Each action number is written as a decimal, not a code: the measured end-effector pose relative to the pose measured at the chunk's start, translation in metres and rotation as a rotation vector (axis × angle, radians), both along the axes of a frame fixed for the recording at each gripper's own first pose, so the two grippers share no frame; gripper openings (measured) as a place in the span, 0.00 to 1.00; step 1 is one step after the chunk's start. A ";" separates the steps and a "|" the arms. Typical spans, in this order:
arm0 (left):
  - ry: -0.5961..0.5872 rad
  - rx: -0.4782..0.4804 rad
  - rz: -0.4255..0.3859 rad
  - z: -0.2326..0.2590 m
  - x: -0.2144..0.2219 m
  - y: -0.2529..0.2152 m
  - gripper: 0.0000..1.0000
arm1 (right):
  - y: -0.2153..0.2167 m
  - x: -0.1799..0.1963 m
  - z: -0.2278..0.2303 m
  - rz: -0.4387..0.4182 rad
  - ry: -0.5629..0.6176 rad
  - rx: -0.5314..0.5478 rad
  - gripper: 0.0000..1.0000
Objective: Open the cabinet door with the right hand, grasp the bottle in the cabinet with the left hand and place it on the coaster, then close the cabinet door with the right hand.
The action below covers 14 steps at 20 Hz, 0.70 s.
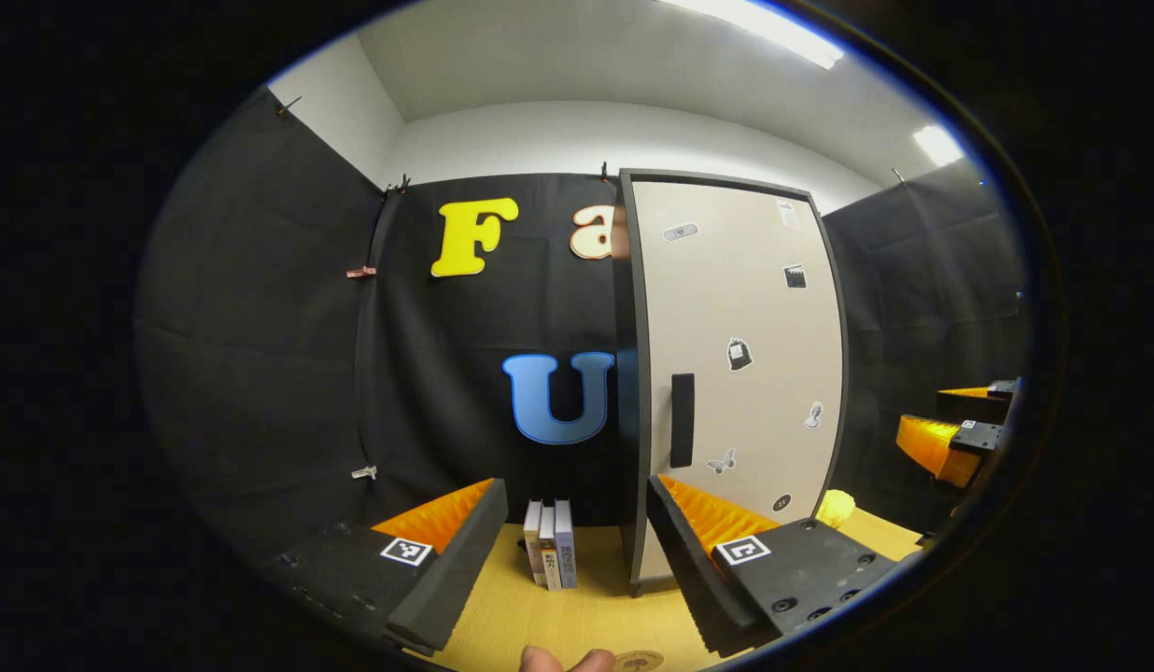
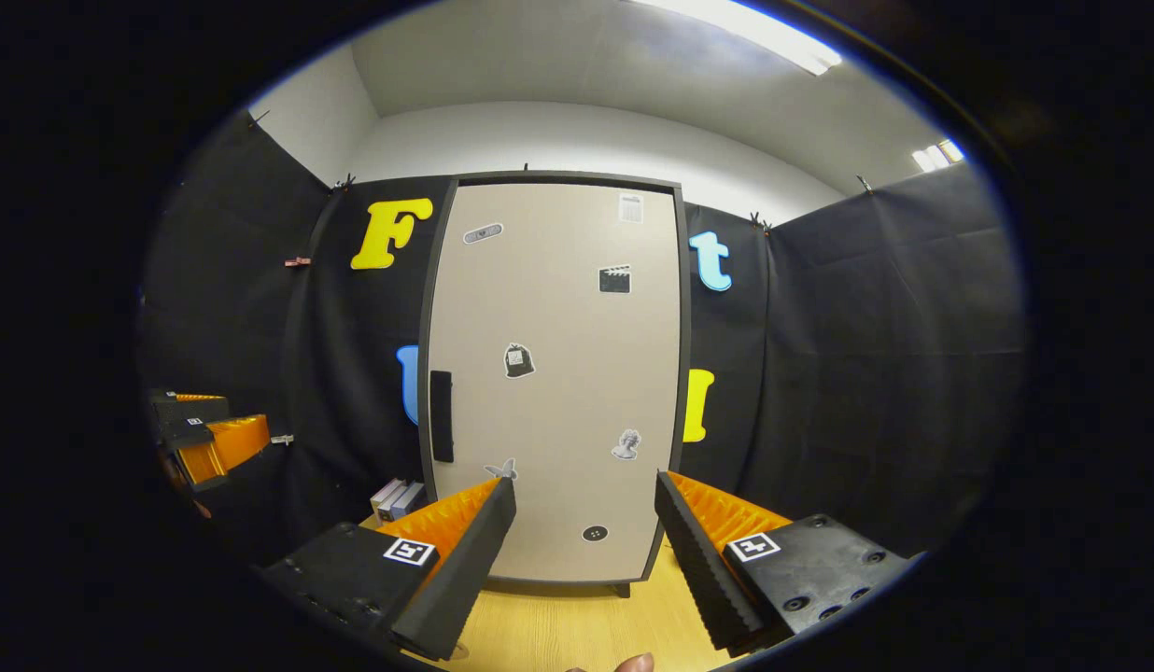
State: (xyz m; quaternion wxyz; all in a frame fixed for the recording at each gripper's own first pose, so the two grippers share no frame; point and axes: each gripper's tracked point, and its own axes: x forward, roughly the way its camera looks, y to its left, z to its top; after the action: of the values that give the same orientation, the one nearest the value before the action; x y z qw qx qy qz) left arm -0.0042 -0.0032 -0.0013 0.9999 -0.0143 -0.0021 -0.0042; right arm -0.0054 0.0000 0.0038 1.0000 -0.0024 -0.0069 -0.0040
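Observation:
A tall beige cabinet door with stickers stands shut in front of my right gripper, which is open and empty, a short way off. Its dark vertical handle is at the door's left edge. In the left gripper view the same cabinet door stands right of centre with its handle. My left gripper is open with nothing between its fingers. A round coaster lies on the wooden table at the bottom edge. The bottle is hidden behind the door.
Three upright books stand on the table left of the cabinet, also seen as books in the right gripper view. A yellow object sits right of the cabinet. Each view catches the other gripper at its side edge. Fingertips show at the bottom.

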 end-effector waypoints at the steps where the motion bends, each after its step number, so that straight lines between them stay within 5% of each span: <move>1: -0.001 0.002 0.000 0.001 0.000 0.000 0.95 | 0.001 0.000 0.000 -0.001 0.001 0.002 0.97; 14: -0.007 0.004 0.008 0.002 -0.001 0.022 0.95 | 0.052 0.027 0.004 0.059 0.000 0.034 0.97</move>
State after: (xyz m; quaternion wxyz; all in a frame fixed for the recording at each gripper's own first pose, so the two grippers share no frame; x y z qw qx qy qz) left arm -0.0049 0.0189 0.0002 0.9999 -0.0123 -0.0059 -0.0001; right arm 0.0217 0.0515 0.0077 0.9995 0.0148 -0.0071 0.0253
